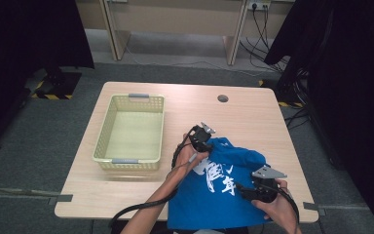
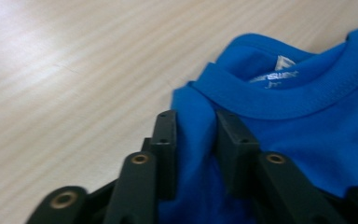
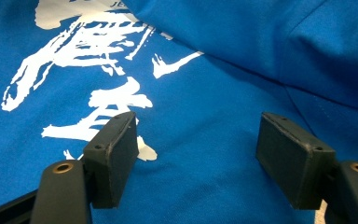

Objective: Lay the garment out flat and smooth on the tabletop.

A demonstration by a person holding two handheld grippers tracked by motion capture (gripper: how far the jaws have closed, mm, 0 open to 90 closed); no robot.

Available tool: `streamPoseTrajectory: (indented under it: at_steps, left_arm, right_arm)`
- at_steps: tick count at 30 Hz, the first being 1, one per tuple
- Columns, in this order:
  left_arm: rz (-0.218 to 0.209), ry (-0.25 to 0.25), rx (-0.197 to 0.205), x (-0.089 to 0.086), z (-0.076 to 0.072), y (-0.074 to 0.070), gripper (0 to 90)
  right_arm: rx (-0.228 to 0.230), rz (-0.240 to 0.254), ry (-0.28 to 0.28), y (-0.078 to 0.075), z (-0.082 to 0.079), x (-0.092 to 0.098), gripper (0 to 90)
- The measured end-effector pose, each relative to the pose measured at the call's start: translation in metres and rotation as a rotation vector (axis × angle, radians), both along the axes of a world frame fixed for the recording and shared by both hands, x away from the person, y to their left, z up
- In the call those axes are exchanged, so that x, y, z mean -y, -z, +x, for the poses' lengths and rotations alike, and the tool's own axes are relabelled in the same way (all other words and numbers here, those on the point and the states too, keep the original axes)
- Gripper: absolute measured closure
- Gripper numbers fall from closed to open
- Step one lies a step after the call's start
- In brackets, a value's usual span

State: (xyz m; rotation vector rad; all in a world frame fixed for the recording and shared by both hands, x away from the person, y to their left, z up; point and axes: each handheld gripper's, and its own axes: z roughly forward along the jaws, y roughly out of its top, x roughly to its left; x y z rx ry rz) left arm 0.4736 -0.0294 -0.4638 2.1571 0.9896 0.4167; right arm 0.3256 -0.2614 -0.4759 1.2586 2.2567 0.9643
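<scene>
A blue T-shirt (image 1: 199,204) with white print (image 3: 88,51) lies crumpled at the front right of the wooden table (image 1: 243,117), its hem over the front edge. My left gripper (image 1: 205,145) is at the shirt's far left corner. In the left gripper view its jaws (image 2: 196,126) pinch a fold of blue fabric just beside the collar (image 2: 279,102), with the neck label showing inside. My right gripper (image 1: 241,190) hovers low over the shirt's front right part. Its jaws (image 3: 196,144) stand wide apart above the fabric (image 3: 242,56), gripping nothing.
A pale yellow plastic basket (image 1: 161,131) stands on the table's left half, with nothing in it. A round cable hole (image 1: 222,98) sits near the far edge. Bare wood lies between basket and shirt. Dark curtains hang on both sides.
</scene>
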Motion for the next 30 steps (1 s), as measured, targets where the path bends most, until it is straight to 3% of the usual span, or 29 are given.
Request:
streamPoseTrajectory:
  at_steps: [5,8,13,22,28,30]
  left_arm:
    - [0.028,-0.06,0.035,-0.014,0.008,-0.001,78.1]
    - [0.089,-0.104,0.092,-0.02,0.009,-0.003,79.4]
    - [0.146,-0.147,0.113,-0.026,0.012,-0.001,76.5]
    - [0.113,-0.16,0.128,-0.027,0.008,-0.003,61.0]
    - [0.051,-0.16,0.147,-0.026,-0.005,-0.008,36.9]
    - [0.038,-0.149,0.152,-0.026,-0.01,-0.011,33.4]
  right_arm:
    - [0.0,0.002,0.001,0.0,0.0,0.0,29.6]
    - [0.001,0.001,0.001,0.0,0.0,0.0,29.6]
    - [-0.001,-0.001,-0.002,0.0,-0.002,-0.001,29.6]
    - [-0.004,0.001,-0.002,0.0,-0.008,0.0,29.6]
    - [-0.017,-0.002,-0.012,-0.001,-0.019,0.002,27.7]
    - [-0.027,0.0,-0.017,-0.002,-0.019,0.002,27.1]
